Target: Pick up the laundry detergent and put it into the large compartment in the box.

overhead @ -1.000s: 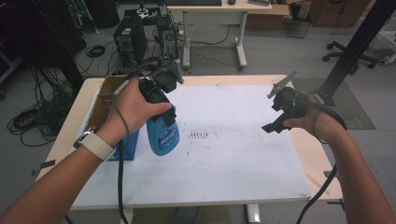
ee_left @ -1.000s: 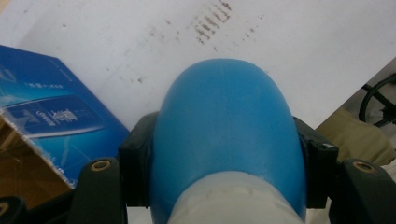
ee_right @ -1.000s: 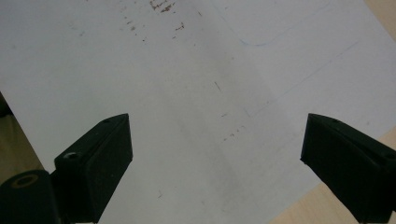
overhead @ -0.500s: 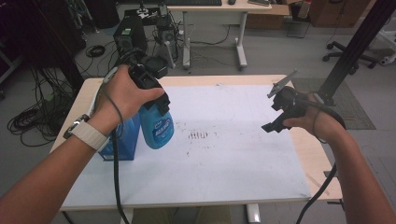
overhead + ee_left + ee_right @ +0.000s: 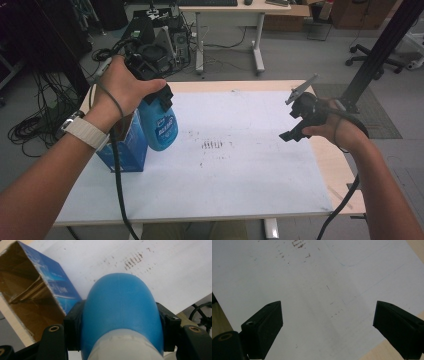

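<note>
A blue plastic bottle (image 5: 159, 125) with a white label hangs in the air at the table's left, and my left gripper (image 5: 161, 97) is shut on its upper part. In the left gripper view the bottle (image 5: 122, 312) bulges between the two black jaws, pressed from both sides. Just below and to its left stands a blue cardboard box (image 5: 125, 146) with its top open; its brown inside (image 5: 27, 300) is visible. My right gripper (image 5: 294, 122) hovers over the table's right side, open, with nothing between its fingers (image 5: 264, 327).
A white sheet (image 5: 235, 165) with dark smudges (image 5: 214, 145) near its middle covers the wooden table (image 5: 335, 172). Cables trail from both grippers. Beyond the far edge are a desk, computer gear and floor cables.
My left gripper has lifted the blue bottle higher and slightly toward the far left, above the open box. The right gripper has stayed in place.
</note>
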`<state>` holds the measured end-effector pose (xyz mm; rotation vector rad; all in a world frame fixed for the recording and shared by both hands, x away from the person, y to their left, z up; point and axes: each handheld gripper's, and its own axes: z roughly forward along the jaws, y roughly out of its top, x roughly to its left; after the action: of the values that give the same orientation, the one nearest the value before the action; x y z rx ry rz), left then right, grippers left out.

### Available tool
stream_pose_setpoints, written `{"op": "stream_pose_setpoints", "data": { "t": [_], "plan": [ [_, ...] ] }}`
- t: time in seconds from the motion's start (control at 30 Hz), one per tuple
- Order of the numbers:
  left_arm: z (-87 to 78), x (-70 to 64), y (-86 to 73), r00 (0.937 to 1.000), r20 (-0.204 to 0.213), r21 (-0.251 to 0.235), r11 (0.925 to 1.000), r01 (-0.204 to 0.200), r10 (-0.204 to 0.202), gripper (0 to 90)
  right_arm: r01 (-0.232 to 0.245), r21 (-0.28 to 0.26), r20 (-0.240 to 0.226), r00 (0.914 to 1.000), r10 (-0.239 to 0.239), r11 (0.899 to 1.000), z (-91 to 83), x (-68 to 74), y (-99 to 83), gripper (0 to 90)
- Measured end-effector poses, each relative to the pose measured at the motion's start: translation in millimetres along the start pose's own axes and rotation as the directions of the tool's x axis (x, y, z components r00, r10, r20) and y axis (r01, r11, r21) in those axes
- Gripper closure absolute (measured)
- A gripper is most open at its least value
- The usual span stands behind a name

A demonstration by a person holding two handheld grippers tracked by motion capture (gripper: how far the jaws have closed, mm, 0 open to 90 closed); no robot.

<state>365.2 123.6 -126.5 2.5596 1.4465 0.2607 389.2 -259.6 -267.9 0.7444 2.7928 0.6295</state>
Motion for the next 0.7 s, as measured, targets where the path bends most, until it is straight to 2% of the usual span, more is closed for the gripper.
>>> {"op": "stream_pose_setpoints", "data": {
  "t": [0.4, 0.6, 0.7],
  "plan": [
    [-18.1, 15.4, 2.2, 0.9973, -0.017, -0.021, 0.9972, 0.071, -0.071, 37.3, 0.001, -0.004, 0.003, 1.0000, -0.001, 1.000, -0.6, -0.3, 1.2, 9.1],
    [-26.4, 27.9, 2.4, 0.9918, -0.019, -0.041, 0.9912, 0.125, -0.126, 37.3, 0.003, -0.005, 0.001, 1.0000, -0.003, 1.000, 0.9, -0.7, 2.3, 9.1],
    [-28.7, 34.0, 1.9, 0.9897, -0.023, -0.041, 0.9893, 0.140, -0.141, 37.3, 0.003, -0.007, 0.001, 1.0000, -0.003, 1.000, 1.2, -1.3, 2.7, 9.1]
  ]
}}
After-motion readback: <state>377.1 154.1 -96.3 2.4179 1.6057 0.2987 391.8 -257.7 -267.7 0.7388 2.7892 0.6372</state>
